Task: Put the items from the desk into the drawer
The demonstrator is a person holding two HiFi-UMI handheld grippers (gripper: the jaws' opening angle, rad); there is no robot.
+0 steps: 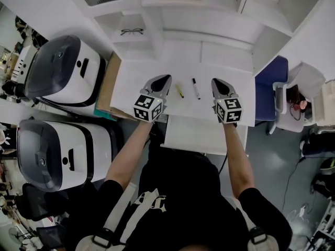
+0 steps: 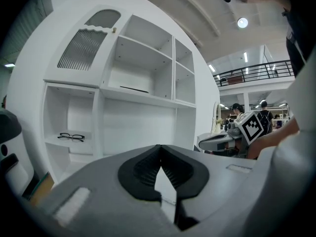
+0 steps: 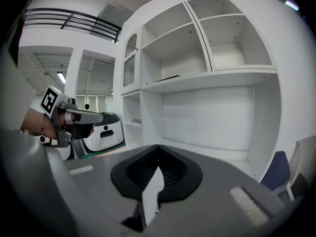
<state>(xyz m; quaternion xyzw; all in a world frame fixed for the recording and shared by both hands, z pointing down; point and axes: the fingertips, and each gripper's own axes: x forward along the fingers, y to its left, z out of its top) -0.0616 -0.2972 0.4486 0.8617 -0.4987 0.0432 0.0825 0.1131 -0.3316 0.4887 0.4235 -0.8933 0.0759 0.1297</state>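
Observation:
A yellow pen (image 1: 179,91) and a black marker (image 1: 196,88) lie on the white desk (image 1: 141,95), between my two grippers. My left gripper (image 1: 163,78) hovers just left of the pen, its jaws shut and empty (image 2: 160,149). My right gripper (image 1: 216,81) hovers right of the marker, also shut with nothing in it (image 3: 158,149). Black glasses (image 1: 132,32) rest on a low left shelf, also seen in the left gripper view (image 2: 71,137). A white drawer (image 1: 204,135) looks pulled out below the desk's front edge. Both grippers point at the shelf unit.
White open shelves (image 1: 199,14) rise behind the desk. Two white-and-black machines (image 1: 57,67) (image 1: 57,150) stand at the left, with a cardboard sheet (image 1: 107,85) against the desk's side. A blue chair (image 1: 272,82) sits at the right.

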